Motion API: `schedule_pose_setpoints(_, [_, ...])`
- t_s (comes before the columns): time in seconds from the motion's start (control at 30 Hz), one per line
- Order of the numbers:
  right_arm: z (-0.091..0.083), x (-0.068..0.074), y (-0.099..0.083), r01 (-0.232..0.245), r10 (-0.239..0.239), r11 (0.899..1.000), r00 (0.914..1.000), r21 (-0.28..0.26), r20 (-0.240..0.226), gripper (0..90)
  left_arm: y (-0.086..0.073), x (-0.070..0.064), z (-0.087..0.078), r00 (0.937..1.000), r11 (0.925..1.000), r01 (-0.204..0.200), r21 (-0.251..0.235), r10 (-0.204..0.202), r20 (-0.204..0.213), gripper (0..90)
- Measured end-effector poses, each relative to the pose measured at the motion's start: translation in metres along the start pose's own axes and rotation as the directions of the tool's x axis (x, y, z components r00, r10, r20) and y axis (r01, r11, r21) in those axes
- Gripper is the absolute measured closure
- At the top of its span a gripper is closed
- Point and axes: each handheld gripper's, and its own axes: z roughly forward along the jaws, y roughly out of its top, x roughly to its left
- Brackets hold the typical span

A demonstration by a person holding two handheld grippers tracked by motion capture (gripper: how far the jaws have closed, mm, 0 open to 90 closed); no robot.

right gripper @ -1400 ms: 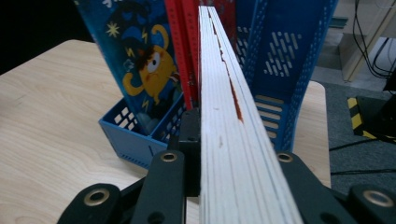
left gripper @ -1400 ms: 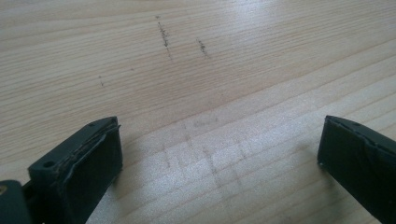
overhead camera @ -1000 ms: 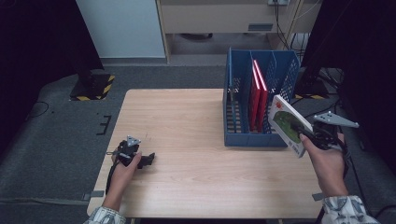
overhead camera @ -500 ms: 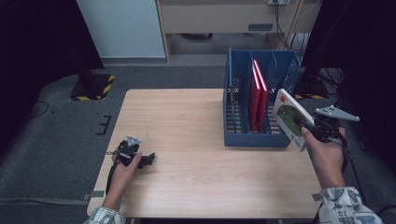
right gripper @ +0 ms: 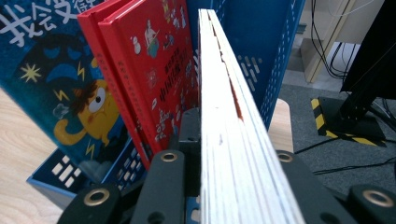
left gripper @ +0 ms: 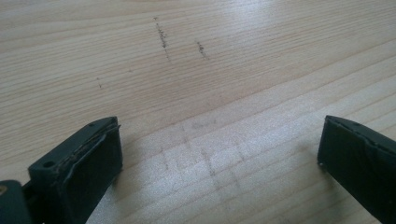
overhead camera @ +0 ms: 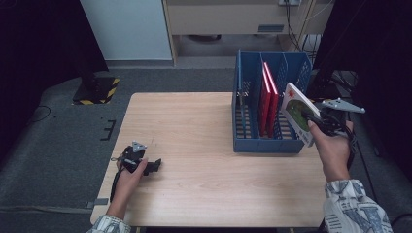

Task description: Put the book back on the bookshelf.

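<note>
The right hand-held gripper is up in the air at the right end of the desk, just beside the outer right wall of the blue rack. Its jaws are clamped on a thin book w/ white and green cover, one jaw on each side of the pages. In the right gripper view the book's page edge runs straight away from the camera, between the two black jaws, and the book stands about upright on its edge. In the high view the book is tilted, its top leaning toward the rack, and I think it is over the rack's right rim, not inside a compartment; if it touches the wall I cannot tell.

Inside the rack stand two red books, close together, approx. in the middle slot. The right gripper view shows also a blue book w/ a yellow cartoon figure to the left of the red ones.

The left hand-held gripper rests low at the front left part of the desk, well apart from the rack, held in the person's left hand. Its jaws are spread wide w/ nothing between them, only bare wood w/ some small dark marks.
</note>
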Motion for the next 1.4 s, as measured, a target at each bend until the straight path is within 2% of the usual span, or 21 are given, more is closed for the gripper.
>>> schedule_pose_setpoints(0.47, [0.022, -0.007, 0.0, -0.022, 0.021, 1.0, 0.9986, 0.01, 0.049, 75.7, 0.0, 0.0, 0.0, 1.0, 1.0, -0.001, 0.0, 0.001, 0.001, 0.0])
schedule_pose_setpoints(0.83, [0.036, -0.008, 0.003, -0.044, 0.043, 0.999, 0.9966, 0.002, 0.07, 75.7, 0.0, 0.0, 0.0, 1.0, 1.0, -0.001, 0.0, 0.001, 0.002, 0.0])
schedule_pose_setpoints(1.17, [0.064, -0.006, 0.007, -0.071, 0.071, 0.997, 0.9935, -0.007, 0.089, 75.7, 0.001, 0.0, 0.001, 1.0, 1.0, -0.005, 0.0, 0.005, 0.005, 0.0])
schedule_pose_setpoints(1.4, [0.077, -0.004, 0.003, -0.077, 0.076, 0.997, 0.9919, 0.008, 0.102, 75.7, 0.001, 0.0, 0.001, 1.0, 1.0, -0.006, 0.0, 0.006, 0.007, 0.0])
